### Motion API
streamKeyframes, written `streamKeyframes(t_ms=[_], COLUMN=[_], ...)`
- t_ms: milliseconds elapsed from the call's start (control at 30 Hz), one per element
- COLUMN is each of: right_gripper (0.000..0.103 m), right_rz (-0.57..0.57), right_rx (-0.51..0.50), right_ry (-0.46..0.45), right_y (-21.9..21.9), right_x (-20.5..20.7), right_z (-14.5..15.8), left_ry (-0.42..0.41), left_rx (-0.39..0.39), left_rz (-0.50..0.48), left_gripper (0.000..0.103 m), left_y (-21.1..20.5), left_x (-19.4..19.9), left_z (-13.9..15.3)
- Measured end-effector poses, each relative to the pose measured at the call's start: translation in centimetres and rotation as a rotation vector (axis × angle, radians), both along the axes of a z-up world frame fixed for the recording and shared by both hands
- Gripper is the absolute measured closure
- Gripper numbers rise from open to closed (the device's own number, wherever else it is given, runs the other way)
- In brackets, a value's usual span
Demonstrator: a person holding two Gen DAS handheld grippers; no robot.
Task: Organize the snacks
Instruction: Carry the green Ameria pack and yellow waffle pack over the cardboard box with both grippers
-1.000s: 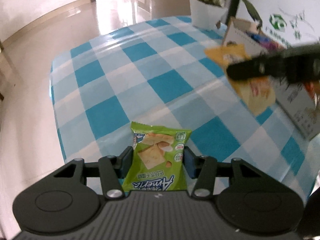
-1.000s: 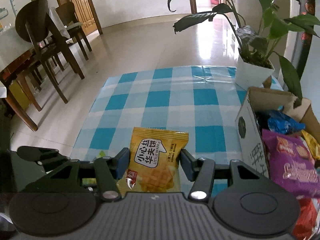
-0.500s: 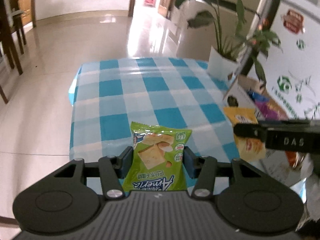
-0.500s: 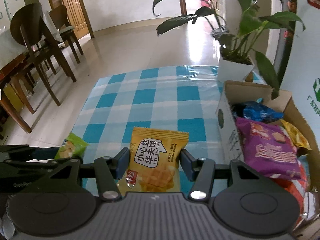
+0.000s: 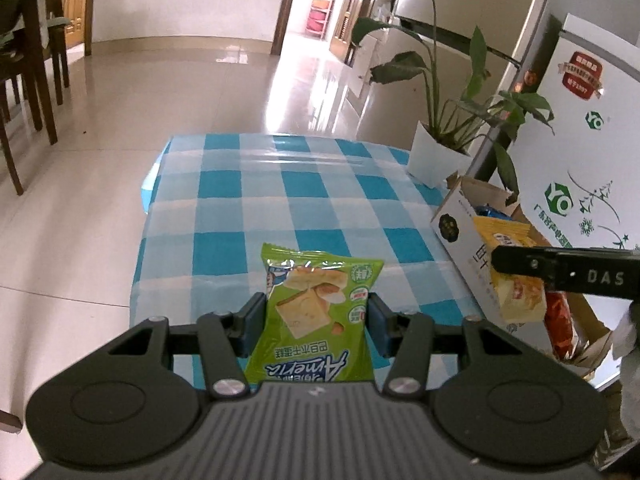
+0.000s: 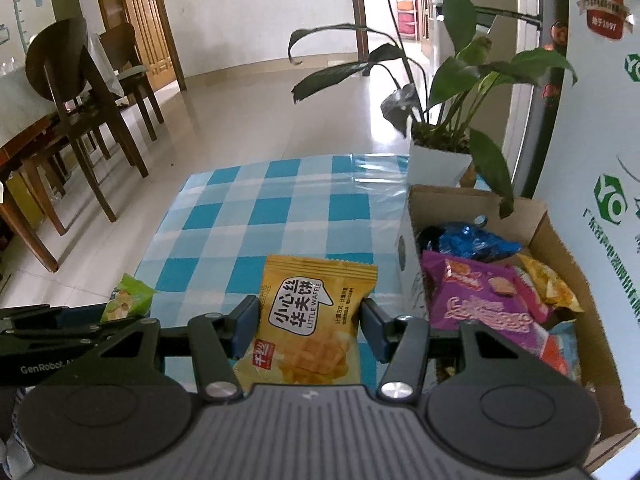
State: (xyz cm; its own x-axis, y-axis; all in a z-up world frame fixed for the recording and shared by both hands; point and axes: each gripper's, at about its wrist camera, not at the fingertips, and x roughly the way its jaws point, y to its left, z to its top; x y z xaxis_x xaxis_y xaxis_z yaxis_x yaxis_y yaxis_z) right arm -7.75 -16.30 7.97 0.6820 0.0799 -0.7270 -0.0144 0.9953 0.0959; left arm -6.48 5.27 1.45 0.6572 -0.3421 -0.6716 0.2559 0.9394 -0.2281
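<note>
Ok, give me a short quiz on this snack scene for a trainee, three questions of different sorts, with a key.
1. True or false: the left gripper holds a green packet.
2. Multiple choice: what does the right gripper hold? A) purple bag B) yellow waffle packet C) blue wrapper
3. Fill in: the potted plant stands at the far end of the ____, which already holds snacks.

Key: 1 true; 2 B; 3 box.
</note>
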Motion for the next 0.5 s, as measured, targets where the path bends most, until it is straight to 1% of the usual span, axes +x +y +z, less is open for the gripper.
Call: streamKeyframes(t_ms=[67,167,267,400,500], right_gripper=[0.043,0.043,0.043,0.043,0.043], right_rz=[0.003,-0.011,-0.031,-0.049,-0.083], right_rx=[0.001,0.011,0.025,0.040,0.065], right_ry=[-0.018,-0.037,-0.053,-0.074,-0.092], right_y=[-0.3,-1.2,-2.2,-3.2,-4.6], right_x=[-0.3,-0.4,-0.6,-0.7,-0.9], right_z=[0.4,0.8,1.2,1.5,1.9], left_ry=[-0.002,0.000,-0.014,-0.025,-0.035], left_rx=[0.006,-0.019,-0.013,-0.026,-0.035], left_rz=[0.011,0.036,0.062,0.089,0.097], left_gripper=[0.051,0.051,0.051,0.051,0.051], left_y=[-0.1,0.0,-0.2,-1.0,-2.1], left_x=[-0.2,-0.3,-0.6,-0.9,-1.1], left_z=[0.1,0.5,1.0,1.8,2.5])
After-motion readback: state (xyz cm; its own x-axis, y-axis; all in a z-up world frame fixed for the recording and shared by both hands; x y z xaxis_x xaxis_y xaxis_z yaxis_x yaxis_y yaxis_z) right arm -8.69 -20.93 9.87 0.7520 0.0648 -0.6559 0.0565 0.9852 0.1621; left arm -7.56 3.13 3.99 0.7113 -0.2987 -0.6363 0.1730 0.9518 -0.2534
